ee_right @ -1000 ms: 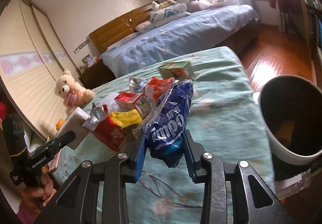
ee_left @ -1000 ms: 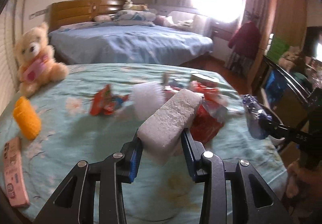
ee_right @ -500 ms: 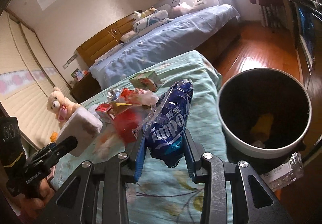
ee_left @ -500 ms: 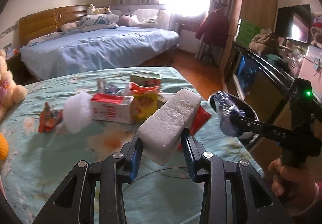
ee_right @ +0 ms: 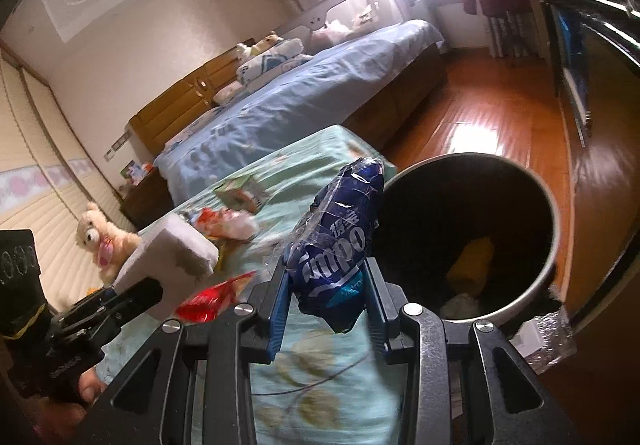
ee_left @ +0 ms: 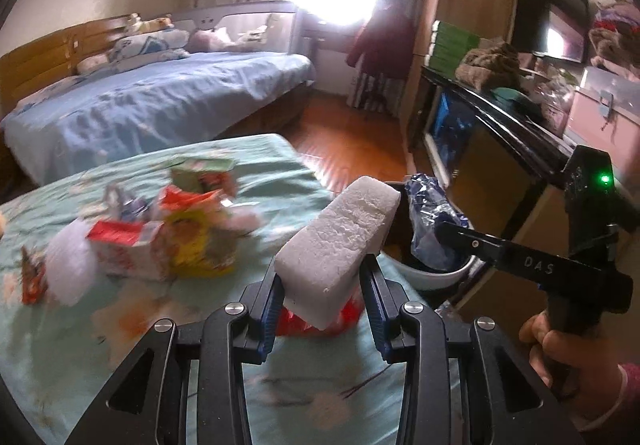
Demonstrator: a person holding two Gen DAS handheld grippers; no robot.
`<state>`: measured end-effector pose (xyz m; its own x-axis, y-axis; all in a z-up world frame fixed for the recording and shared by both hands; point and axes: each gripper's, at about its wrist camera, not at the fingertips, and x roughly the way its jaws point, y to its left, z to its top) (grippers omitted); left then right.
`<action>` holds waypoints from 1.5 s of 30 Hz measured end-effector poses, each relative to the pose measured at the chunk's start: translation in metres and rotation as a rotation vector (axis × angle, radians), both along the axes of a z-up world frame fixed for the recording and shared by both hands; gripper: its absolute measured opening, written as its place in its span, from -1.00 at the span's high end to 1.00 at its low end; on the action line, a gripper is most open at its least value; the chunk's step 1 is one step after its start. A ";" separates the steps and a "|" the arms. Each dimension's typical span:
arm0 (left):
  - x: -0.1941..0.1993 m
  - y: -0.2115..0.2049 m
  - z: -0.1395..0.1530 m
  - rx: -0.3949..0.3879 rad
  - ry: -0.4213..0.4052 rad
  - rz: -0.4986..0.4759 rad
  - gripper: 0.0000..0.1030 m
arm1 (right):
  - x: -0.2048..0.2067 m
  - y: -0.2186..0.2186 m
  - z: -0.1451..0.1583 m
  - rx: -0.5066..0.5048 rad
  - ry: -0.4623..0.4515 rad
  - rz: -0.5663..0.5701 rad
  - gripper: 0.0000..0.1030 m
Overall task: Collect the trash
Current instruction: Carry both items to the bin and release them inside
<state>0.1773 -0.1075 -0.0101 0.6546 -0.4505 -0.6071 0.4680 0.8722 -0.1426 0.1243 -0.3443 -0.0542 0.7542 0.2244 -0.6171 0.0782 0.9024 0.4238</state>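
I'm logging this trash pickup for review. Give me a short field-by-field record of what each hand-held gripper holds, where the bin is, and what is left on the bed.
left hand-held gripper: shut on white foam block
right hand-held gripper: shut on blue snack wrapper
trash bin: open, on the floor beside the green bedspread, just ahead of the wrapper
bin contents: something yellow and something white at the bottom
left on bed: cartons and wrappers, red wrapper
also on bed: teddy bear
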 end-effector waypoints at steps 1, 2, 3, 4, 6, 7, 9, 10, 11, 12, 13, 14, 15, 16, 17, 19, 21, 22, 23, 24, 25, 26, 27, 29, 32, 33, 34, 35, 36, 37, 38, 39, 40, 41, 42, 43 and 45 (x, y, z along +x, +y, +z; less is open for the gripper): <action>0.003 -0.005 0.000 0.006 0.000 -0.008 0.29 | 0.000 -0.005 0.000 -0.003 0.002 -0.009 0.32; 0.008 -0.012 -0.001 0.011 0.001 -0.018 0.29 | 0.000 -0.009 0.000 -0.006 0.004 -0.016 0.32; 0.011 -0.018 -0.002 0.013 0.004 -0.024 0.29 | 0.000 -0.015 -0.001 -0.010 0.008 -0.026 0.32; 0.015 -0.024 -0.004 0.017 0.009 -0.030 0.29 | 0.000 -0.018 -0.001 -0.011 0.010 -0.031 0.32; 0.026 -0.034 -0.007 0.021 0.020 -0.043 0.29 | 0.001 -0.028 -0.003 -0.017 0.017 -0.050 0.32; 0.029 -0.039 -0.008 0.024 0.023 -0.046 0.29 | 0.001 -0.031 -0.004 -0.018 0.019 -0.056 0.32; 0.039 -0.049 -0.012 0.038 0.028 -0.056 0.29 | 0.004 -0.040 -0.007 -0.019 0.031 -0.070 0.32; 0.042 -0.055 -0.014 0.042 0.029 -0.059 0.29 | 0.005 -0.043 -0.008 -0.020 0.036 -0.074 0.32; 0.047 -0.064 -0.016 0.048 0.034 -0.065 0.29 | 0.007 -0.047 -0.010 -0.022 0.042 -0.078 0.32; 0.051 -0.071 -0.018 0.052 0.040 -0.068 0.29 | 0.009 -0.050 -0.012 -0.024 0.050 -0.080 0.32; 0.056 -0.075 -0.021 0.055 0.044 -0.070 0.29 | 0.009 -0.052 -0.012 -0.025 0.054 -0.080 0.32; 0.058 -0.080 -0.022 0.058 0.047 -0.071 0.29 | 0.011 -0.055 -0.014 -0.028 0.060 -0.080 0.32; 0.062 -0.083 -0.023 0.060 0.050 -0.074 0.28 | 0.012 -0.056 -0.015 -0.032 0.064 -0.080 0.32; 0.067 -0.087 -0.025 0.063 0.055 -0.077 0.28 | 0.013 -0.058 -0.015 -0.037 0.068 -0.080 0.32; 0.072 -0.095 -0.026 0.067 0.057 -0.078 0.28 | 0.014 -0.059 -0.016 -0.040 0.071 -0.081 0.32; 0.079 -0.103 -0.028 0.072 0.061 -0.081 0.28 | 0.016 -0.061 -0.018 -0.043 0.080 -0.085 0.32; 0.084 -0.110 -0.030 0.073 0.066 -0.087 0.28 | 0.018 -0.063 -0.019 -0.045 0.086 -0.088 0.32; 0.088 -0.114 -0.031 0.074 0.068 -0.091 0.28 | 0.019 -0.064 -0.020 -0.046 0.089 -0.089 0.32; 0.089 -0.117 -0.032 0.076 0.068 -0.092 0.27 | 0.019 -0.066 -0.021 -0.047 0.092 -0.091 0.31; 0.092 -0.120 -0.034 0.079 0.069 -0.094 0.27 | 0.021 -0.067 -0.021 -0.049 0.095 -0.093 0.31; 0.095 -0.122 -0.035 0.079 0.072 -0.097 0.27 | 0.022 -0.068 -0.022 -0.050 0.100 -0.095 0.31; 0.098 -0.125 -0.036 0.079 0.076 -0.099 0.26 | 0.022 -0.069 -0.023 -0.050 0.103 -0.096 0.28; 0.100 -0.127 -0.037 0.078 0.080 -0.102 0.25 | 0.023 -0.070 -0.024 -0.049 0.107 -0.100 0.25; 0.104 -0.131 -0.039 0.075 0.085 -0.103 0.24 | 0.024 -0.074 -0.026 -0.040 0.113 -0.111 0.20; 0.107 -0.130 -0.041 0.057 0.099 -0.101 0.07 | 0.025 -0.080 -0.029 -0.025 0.128 -0.134 -0.05; 0.106 -0.129 -0.041 0.051 0.102 -0.102 -0.05 | 0.024 -0.081 -0.030 -0.025 0.129 -0.140 -0.10; 0.107 -0.129 -0.041 0.048 0.102 -0.099 -0.16 | 0.023 -0.082 -0.030 -0.023 0.128 -0.146 -0.12; 0.106 -0.128 -0.040 0.043 0.098 -0.097 -0.18 | 0.023 -0.083 -0.030 -0.023 0.127 -0.148 -0.17; 0.105 -0.127 -0.040 0.040 0.096 -0.098 -0.19 | 0.021 -0.083 -0.029 -0.022 0.126 -0.151 -0.23; 0.103 -0.125 -0.039 0.036 0.095 -0.098 -0.20 | 0.021 -0.083 -0.028 -0.022 0.125 -0.152 -0.24; 0.102 -0.123 -0.039 0.034 0.094 -0.097 -0.20 | 0.019 -0.082 -0.027 -0.022 0.121 -0.153 -0.24; 0.100 -0.120 -0.038 0.031 0.091 -0.094 -0.23 | 0.019 -0.081 -0.026 -0.022 0.117 -0.153 -0.25; 0.096 -0.115 -0.038 0.029 0.087 -0.086 -0.27 | 0.017 -0.079 -0.023 -0.024 0.112 -0.152 -0.25; 0.093 -0.109 -0.038 0.026 0.085 -0.080 -0.29 | 0.016 -0.078 -0.023 -0.024 0.109 -0.150 -0.26; 0.090 -0.103 -0.038 0.024 0.084 -0.074 -0.31 | 0.015 -0.076 -0.021 -0.024 0.105 -0.147 -0.28; 0.086 -0.097 -0.037 0.021 0.084 -0.068 -0.32 | 0.014 -0.072 -0.019 -0.023 0.100 -0.143 -0.29; 0.079 -0.082 -0.038 0.017 0.084 -0.056 -0.33 | 0.013 -0.065 -0.016 -0.023 0.089 -0.134 -0.40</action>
